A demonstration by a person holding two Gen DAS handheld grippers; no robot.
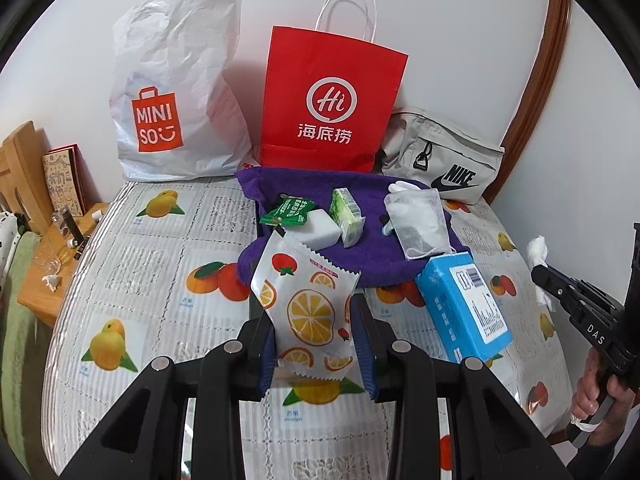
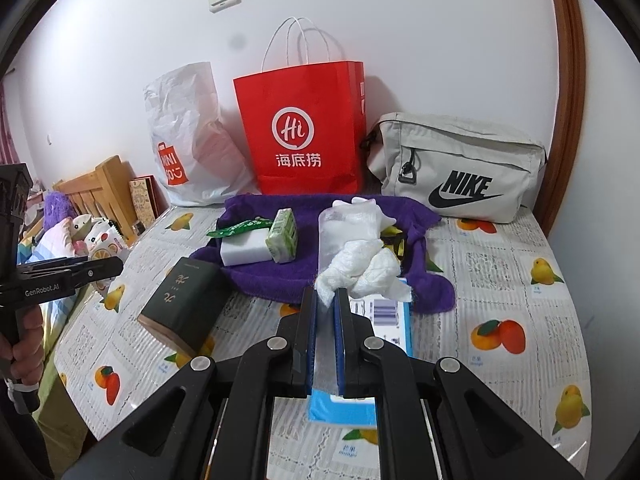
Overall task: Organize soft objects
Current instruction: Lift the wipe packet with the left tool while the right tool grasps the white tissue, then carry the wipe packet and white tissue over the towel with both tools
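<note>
Purple towel [image 1: 352,248] lies spread over the middle of the fruit-print tablecloth [image 1: 152,264], and most of the small goods sit on it: a white block [image 1: 320,232] with a green sachet [image 1: 286,214] on top, a green tissue pack [image 1: 346,218] leaning against the block, and a clear pouch [image 1: 418,220] toward the right. The left gripper [image 1: 316,344] has its blue-padded jaws partly closed on the lower end of an orange-print snack packet [image 1: 304,300], which stands up between them in front of the towel. The right gripper [image 2: 325,336] has its jaws nearly together, pinching a corner of a crumpled white tissue [image 2: 364,272] that bunches just past the fingertips, above a blue box [image 2: 390,320] lying at the towel's near edge. A dark green box [image 2: 184,312] rests tilted on the cloth to the left of the towel (its lettering is too small to read). Against the wall stand a white Miniso bag [image 1: 176,92], a red paper bag [image 1: 332,100] and a grey Nike pouch [image 2: 460,168].
</note>
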